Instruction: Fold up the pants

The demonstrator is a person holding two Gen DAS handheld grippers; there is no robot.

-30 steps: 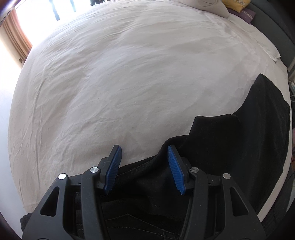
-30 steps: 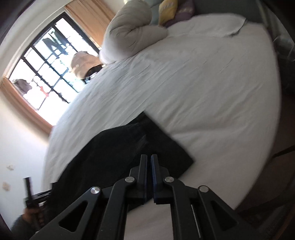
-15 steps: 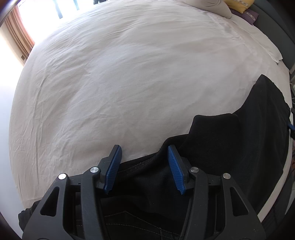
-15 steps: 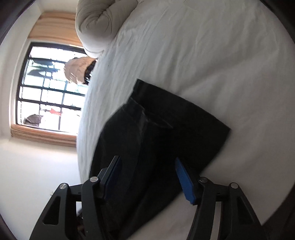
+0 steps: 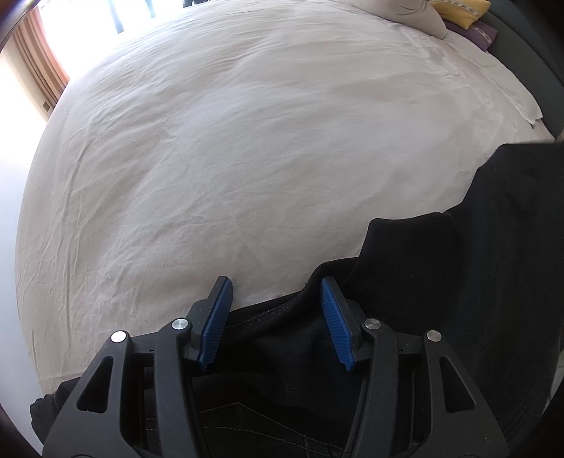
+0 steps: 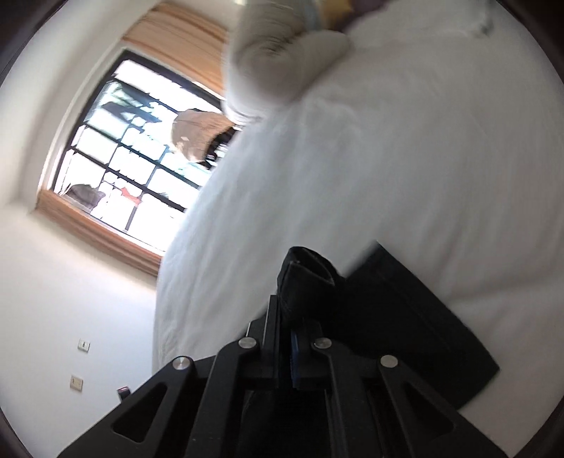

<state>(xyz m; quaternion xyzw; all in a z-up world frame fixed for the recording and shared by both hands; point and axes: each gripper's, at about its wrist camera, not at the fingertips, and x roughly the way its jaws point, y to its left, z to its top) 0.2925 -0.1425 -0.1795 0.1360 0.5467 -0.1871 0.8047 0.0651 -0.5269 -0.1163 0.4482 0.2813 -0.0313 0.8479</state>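
Note:
Black pants (image 5: 476, 282) lie along the near and right edge of the white bed (image 5: 246, 141). My left gripper (image 5: 275, 310) hovers over the waistband end, pointing steeply down. It is open, its blue pads (image 5: 218, 317) well apart, with the dark cloth lying under and between them. In the right wrist view my right gripper (image 6: 283, 310) is shut on a fold of the black pants (image 6: 306, 274), which sticks up out of the jaws. The rest of that leg (image 6: 405, 317) trails flat on the sheet to the right.
The wrinkled white sheet (image 6: 405, 158) stretches far beyond the pants. A bundled pale duvet (image 6: 275, 63) and a yellow cushion (image 5: 458, 10) sit at the head of the bed. A barred window (image 6: 134, 169) with a curtain is on the far wall.
My right gripper opened over the leg end, then shut on the cloth and rose, lifting a fold off the sheet. The left gripper has not moved.

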